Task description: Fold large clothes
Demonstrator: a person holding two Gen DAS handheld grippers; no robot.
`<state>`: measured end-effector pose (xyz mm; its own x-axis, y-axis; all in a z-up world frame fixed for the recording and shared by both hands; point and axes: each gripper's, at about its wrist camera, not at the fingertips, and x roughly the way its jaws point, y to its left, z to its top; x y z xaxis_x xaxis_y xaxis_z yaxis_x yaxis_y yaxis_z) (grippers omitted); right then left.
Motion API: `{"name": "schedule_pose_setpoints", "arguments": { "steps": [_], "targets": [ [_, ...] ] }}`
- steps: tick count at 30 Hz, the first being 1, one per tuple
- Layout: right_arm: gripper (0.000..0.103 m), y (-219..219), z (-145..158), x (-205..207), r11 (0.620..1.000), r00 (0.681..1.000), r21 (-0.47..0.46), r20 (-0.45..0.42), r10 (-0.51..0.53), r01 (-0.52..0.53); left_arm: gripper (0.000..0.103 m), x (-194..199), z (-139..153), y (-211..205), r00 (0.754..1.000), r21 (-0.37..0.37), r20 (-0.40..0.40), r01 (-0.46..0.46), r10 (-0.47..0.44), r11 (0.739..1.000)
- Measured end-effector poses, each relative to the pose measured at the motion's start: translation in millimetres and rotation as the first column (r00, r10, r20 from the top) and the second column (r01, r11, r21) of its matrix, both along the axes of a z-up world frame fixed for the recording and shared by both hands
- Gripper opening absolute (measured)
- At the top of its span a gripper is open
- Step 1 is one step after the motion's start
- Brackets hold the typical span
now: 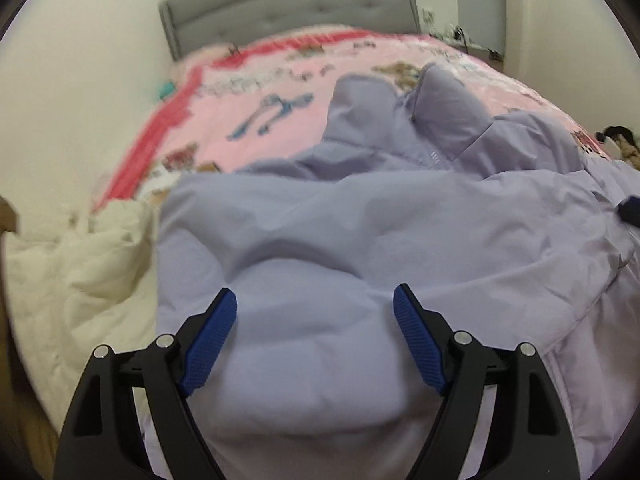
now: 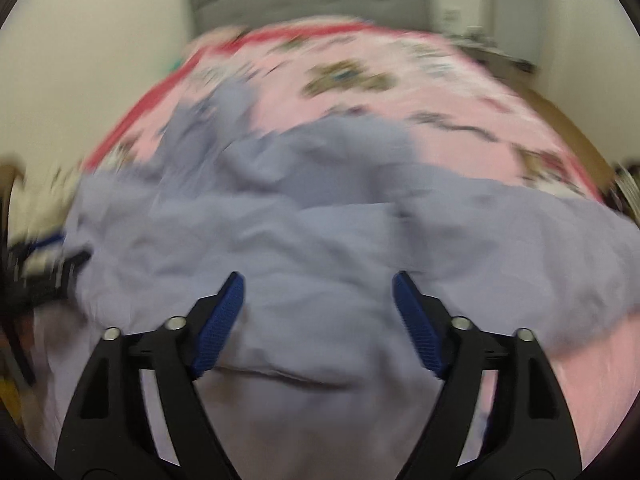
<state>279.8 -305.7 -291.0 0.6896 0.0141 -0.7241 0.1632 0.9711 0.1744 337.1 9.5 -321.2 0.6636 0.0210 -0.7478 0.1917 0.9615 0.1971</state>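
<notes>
A large lavender jacket lies spread and rumpled on a pink patterned bedspread, its collar and hood toward the headboard. My left gripper is open and empty, its blue pads apart just over the jacket's near part. In the blurred right wrist view the same jacket fills the middle, and my right gripper is open and empty above its near edge. A blue tip of the right gripper shows at the right edge of the left wrist view.
A grey padded headboard stands at the far end against a cream wall. A cream duvet is bunched at the bed's left side. Dark items lie at the far right. A wooden floor shows right of the bed.
</notes>
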Motion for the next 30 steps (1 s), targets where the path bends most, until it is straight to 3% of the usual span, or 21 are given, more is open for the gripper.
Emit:
{"name": "schedule_pose_setpoints", "arguments": {
  "steps": [2,4,5,7,8,12,14,16,18,20,22,26,30],
  "targets": [
    [0.085,-46,4,-20,0.982,0.982,0.035,0.030,-0.186,0.185,0.081,-15,6,-16,1.000,-0.063,0.013,0.000,0.001,0.998],
    [0.085,-88,1,-33,0.943,0.944,0.050,0.021,-0.330,0.328,0.084,-29,9,-41,0.999,-0.137,0.007,0.040,-0.039,0.990],
    [0.085,-124,-3,-45,0.896,0.899,0.080,0.001,-0.438,0.436,0.085,-35,9,-57,0.998,-0.131,0.009,0.064,-0.063,0.989],
    [0.083,-169,-9,-64,0.828,0.836,0.132,-0.007,-0.549,0.545,0.085,-42,7,-84,0.997,-0.107,0.018,0.083,-0.081,0.991],
    [0.083,-200,-13,-77,0.772,0.783,0.157,-0.013,-0.622,0.616,0.085,-45,6,-96,0.995,-0.126,0.012,0.101,-0.100,0.987],
    [0.083,-286,-27,-112,0.594,0.617,0.217,-0.051,-0.785,0.774,0.085,-56,4,-153,0.983,-0.190,0.016,0.185,-0.185,0.964],
    [0.082,-316,-33,-120,0.542,0.565,0.208,-0.072,-0.822,0.814,0.085,-64,7,-181,0.972,-0.158,0.073,0.230,-0.221,0.960],
    [0.080,-342,-40,-118,0.537,0.555,0.159,-0.109,-0.824,0.828,0.085,-72,7,-217,0.945,-0.113,0.117,0.317,-0.304,0.942],
    [0.078,-359,-45,-109,0.565,0.574,0.103,-0.131,-0.808,0.819,0.085,-77,5,-246,0.916,-0.093,0.108,0.396,-0.386,0.914],
    [0.078,-374,-50,-98,0.567,0.568,0.058,-0.148,-0.809,0.822,0.085,-81,-4,-273,0.887,-0.072,0.063,0.461,-0.457,0.885],
    [0.078,-395,-55,-94,0.546,0.546,0.052,-0.166,-0.821,0.836,0.085,-83,-16,-290,0.874,-0.054,0.007,0.486,-0.486,0.872],
    [0.080,-427,-73,-92,0.465,0.476,0.102,-0.217,-0.852,0.880,0.085,-88,-32,-302,0.879,-0.035,-0.050,0.473,-0.474,0.881],
    [0.078,-444,-95,-86,0.412,0.446,0.174,-0.270,-0.853,0.894,0.085,-87,-41,-300,0.881,-0.042,-0.074,0.465,-0.467,0.884]
  ]
}}
